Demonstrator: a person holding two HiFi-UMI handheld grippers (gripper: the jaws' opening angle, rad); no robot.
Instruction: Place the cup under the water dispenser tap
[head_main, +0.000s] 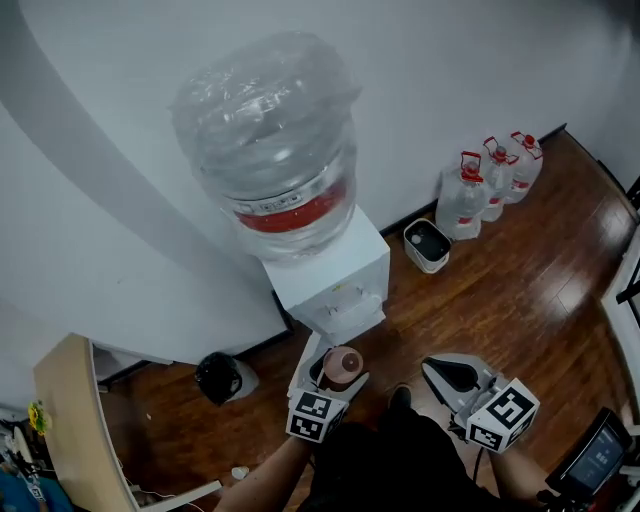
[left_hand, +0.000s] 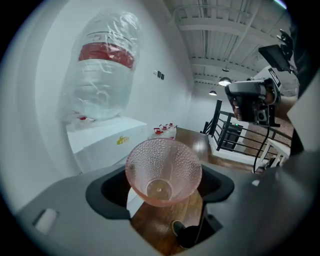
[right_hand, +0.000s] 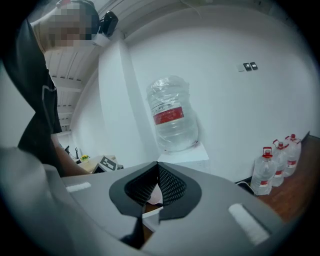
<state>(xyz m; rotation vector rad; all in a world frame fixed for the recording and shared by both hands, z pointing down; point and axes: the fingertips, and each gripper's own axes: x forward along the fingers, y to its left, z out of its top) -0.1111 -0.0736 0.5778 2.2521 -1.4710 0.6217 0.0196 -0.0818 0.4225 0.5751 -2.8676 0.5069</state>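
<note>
One light pink cup (left_hand: 162, 172), thin and likely slippery, is pinched by its sides in the wide left gripper (head_main: 333, 372), near the water dispenser (head_main: 335, 275); squeeze gently. The right gripper (right_hand: 157, 167) is closed and empty

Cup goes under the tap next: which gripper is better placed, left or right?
Left. The left gripper holds the pink cup between its fingers, just in front of the water dispenser. The right gripper is shut, empty and off to the side.
</note>
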